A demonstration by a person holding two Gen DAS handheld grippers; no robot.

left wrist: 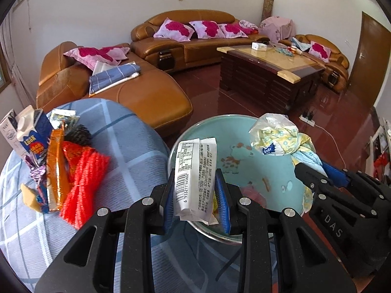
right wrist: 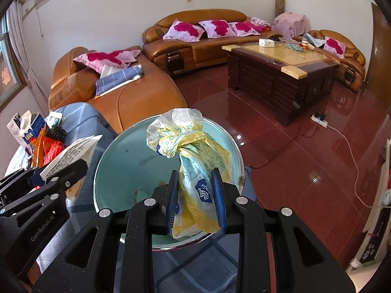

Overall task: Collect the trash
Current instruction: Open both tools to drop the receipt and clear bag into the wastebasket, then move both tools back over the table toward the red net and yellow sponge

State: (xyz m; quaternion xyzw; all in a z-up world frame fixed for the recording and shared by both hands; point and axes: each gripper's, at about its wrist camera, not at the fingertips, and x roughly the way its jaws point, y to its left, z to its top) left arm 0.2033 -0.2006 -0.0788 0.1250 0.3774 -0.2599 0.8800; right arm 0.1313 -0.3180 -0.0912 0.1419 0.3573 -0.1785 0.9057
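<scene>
My left gripper (left wrist: 195, 183) is shut on a white snack wrapper (left wrist: 194, 175) with a barcode, held upright over the near rim of a teal basin (left wrist: 234, 134). My right gripper (right wrist: 196, 183) is shut on a knotted yellow and clear plastic bag (right wrist: 188, 146), which hangs above the same teal basin (right wrist: 127, 151). In the left wrist view the right gripper (left wrist: 310, 171) enters from the right with the bag (left wrist: 278, 136). In the right wrist view the left gripper (right wrist: 70, 171) enters from the left with the wrapper (right wrist: 70, 153).
A pile of trash lies on the blue checked cloth (left wrist: 136, 151) to the left: a milk carton (left wrist: 29, 134), an orange wrapper (left wrist: 56, 171), a red mesh net (left wrist: 83, 180). Beyond are a brown leather sofa (left wrist: 151, 97), a wooden coffee table (left wrist: 271, 73) and a power strip (right wrist: 319, 119) with its cord on the red floor.
</scene>
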